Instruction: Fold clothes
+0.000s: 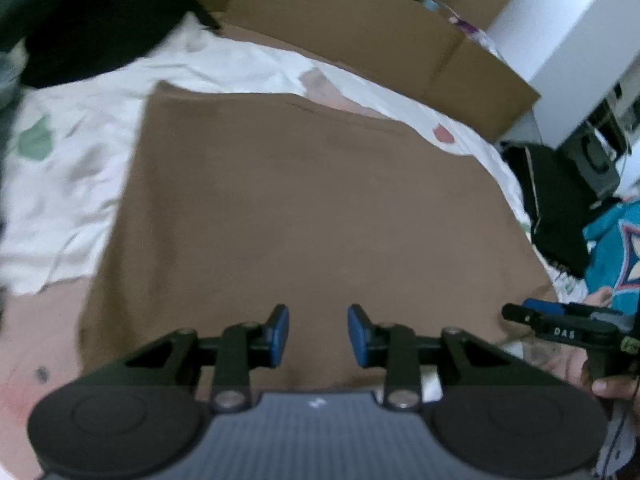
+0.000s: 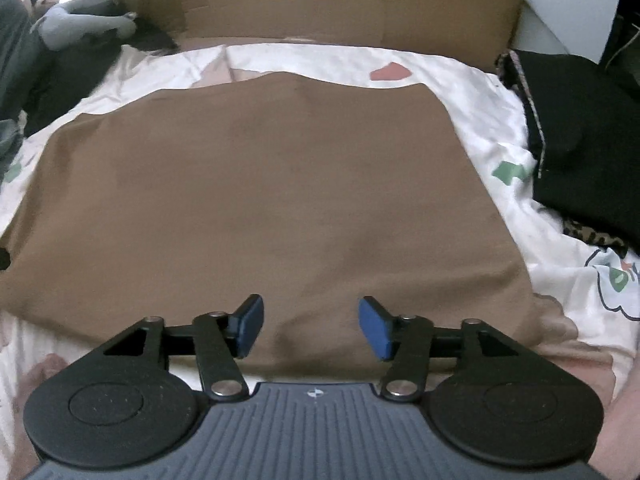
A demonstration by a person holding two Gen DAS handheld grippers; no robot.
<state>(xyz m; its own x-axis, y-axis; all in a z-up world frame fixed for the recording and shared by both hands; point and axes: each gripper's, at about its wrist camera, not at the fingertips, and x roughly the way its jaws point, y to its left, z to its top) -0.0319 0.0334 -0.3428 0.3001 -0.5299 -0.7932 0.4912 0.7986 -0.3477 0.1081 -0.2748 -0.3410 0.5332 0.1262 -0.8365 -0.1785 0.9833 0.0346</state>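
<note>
A brown garment (image 2: 260, 192), seemingly folded, lies flat on the patterned bedsheet (image 2: 500, 128). Left gripper (image 1: 318, 336) and right gripper (image 2: 311, 328) hover at its six-o'clock edge, jaws released, grasping nothing.

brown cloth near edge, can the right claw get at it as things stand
Probably yes: the right claw stands open right over the near edge of the flat brown cloth, with nothing between its blue pads.

place: home bedroom | cue: patterned bedsheet (image 2: 496, 120); cardboard boxes (image 1: 360, 28)
</note>
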